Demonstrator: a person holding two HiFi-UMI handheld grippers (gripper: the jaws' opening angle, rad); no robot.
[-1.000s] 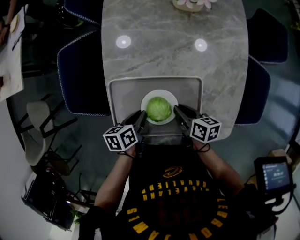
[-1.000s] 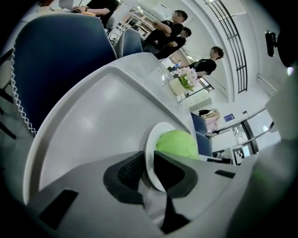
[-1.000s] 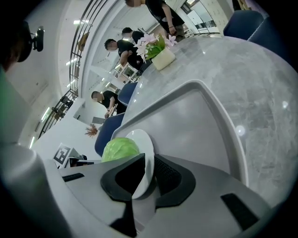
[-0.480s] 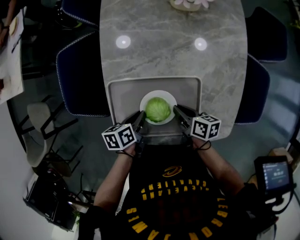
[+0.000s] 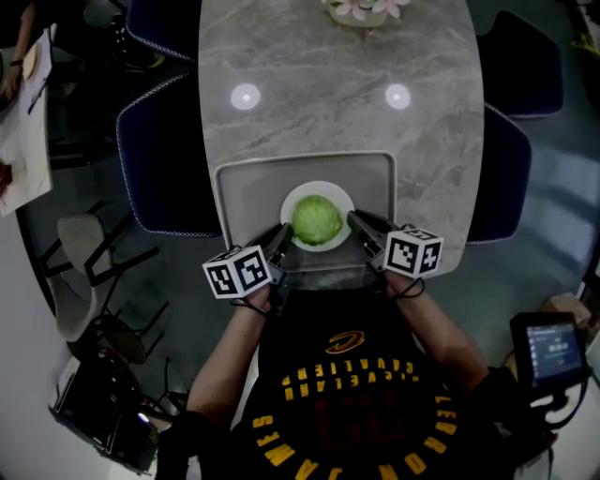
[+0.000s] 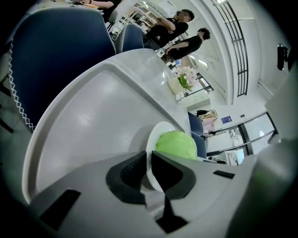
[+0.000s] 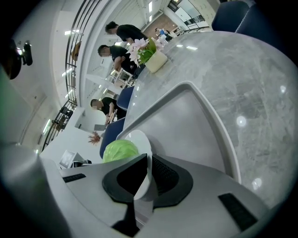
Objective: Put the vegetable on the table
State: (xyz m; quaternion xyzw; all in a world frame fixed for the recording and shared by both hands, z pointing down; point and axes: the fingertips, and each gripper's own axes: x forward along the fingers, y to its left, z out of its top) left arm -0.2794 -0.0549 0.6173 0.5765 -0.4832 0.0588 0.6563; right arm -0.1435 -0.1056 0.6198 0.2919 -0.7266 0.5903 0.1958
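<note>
A round green cabbage [image 5: 317, 218] sits on a small white plate [image 5: 339, 199], which is over a pale grey tray [image 5: 248, 183] at the near end of the marble table [image 5: 337, 103]. My left gripper [image 5: 283, 234] is shut on the plate's left rim and my right gripper [image 5: 357, 222] on its right rim. In the left gripper view the plate's rim [image 6: 150, 139] runs between the dark pads [image 6: 132, 172], with the cabbage [image 6: 177, 144] just beyond. The right gripper view shows the plate [image 7: 139, 139] clamped likewise, beside the cabbage [image 7: 120, 150]. Whether the plate rests on the tray cannot be told.
Dark blue chairs stand left [image 5: 159, 141] and right [image 5: 506, 169] of the table. A flower pot [image 5: 361, 9] sits at the table's far end. Several people [image 6: 179, 35] stand in the background. The tray's raised rim [image 7: 212, 116] surrounds the plate.
Both grippers keep their hold on the plate. The view has shifted slightly, so the table's far end shows a little more; plate and cabbage stay in place on the tray.
</note>
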